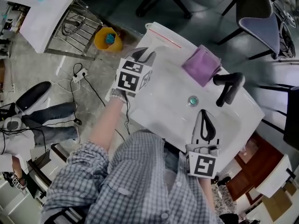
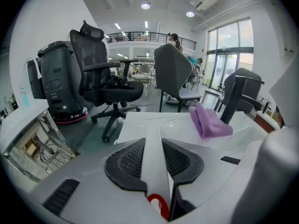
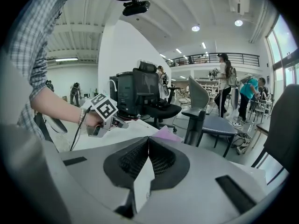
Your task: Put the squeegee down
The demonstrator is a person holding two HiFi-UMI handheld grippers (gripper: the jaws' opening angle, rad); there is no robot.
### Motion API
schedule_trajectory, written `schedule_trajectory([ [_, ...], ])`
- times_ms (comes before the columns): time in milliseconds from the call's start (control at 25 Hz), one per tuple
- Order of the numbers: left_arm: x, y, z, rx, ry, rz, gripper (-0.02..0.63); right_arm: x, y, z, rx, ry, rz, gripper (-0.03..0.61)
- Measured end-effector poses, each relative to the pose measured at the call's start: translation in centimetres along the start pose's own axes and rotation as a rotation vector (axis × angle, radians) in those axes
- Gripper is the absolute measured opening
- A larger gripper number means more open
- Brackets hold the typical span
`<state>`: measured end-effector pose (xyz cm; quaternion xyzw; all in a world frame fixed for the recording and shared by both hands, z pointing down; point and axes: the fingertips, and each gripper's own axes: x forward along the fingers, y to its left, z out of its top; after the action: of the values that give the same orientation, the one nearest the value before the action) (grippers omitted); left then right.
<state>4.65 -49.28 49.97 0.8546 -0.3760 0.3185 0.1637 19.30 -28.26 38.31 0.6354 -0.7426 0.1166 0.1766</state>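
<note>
The squeegee is white with a thin red edge on its head [image 1: 162,35], which lies along the far left rim of the white sink [image 1: 170,90]. My left gripper [image 1: 145,55] is shut on its white handle [image 2: 153,162]. The handle runs up between the black pads, and a red loop shows at its near end. My right gripper [image 1: 203,112] hovers over the sink's near right part. Its fingertips meet with nothing between them, as the right gripper view [image 3: 148,140] confirms.
A purple cloth [image 1: 202,65] lies on the sink's far side, beside the black faucet [image 1: 229,85], and the drain [image 1: 192,100] is mid-basin. On the floor at left stand a yellow bucket [image 1: 108,38], a wire rack [image 1: 77,24] and cables. Office chairs [image 1: 259,13] stand beyond.
</note>
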Motion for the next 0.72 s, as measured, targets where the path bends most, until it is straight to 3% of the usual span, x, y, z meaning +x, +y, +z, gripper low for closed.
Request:
schedule_trajectory([
  [480,1.3,0.9,-1.3,0.104,0.119,0.057,0.104,0.0,0.2,0.1,-0.002,-0.011,0.0,0.009],
  [720,1.3,1.0,-1.4,0.108,0.116,0.055,0.117,-0.1,0.3,0.3,0.005,-0.015,0.007,0.009],
])
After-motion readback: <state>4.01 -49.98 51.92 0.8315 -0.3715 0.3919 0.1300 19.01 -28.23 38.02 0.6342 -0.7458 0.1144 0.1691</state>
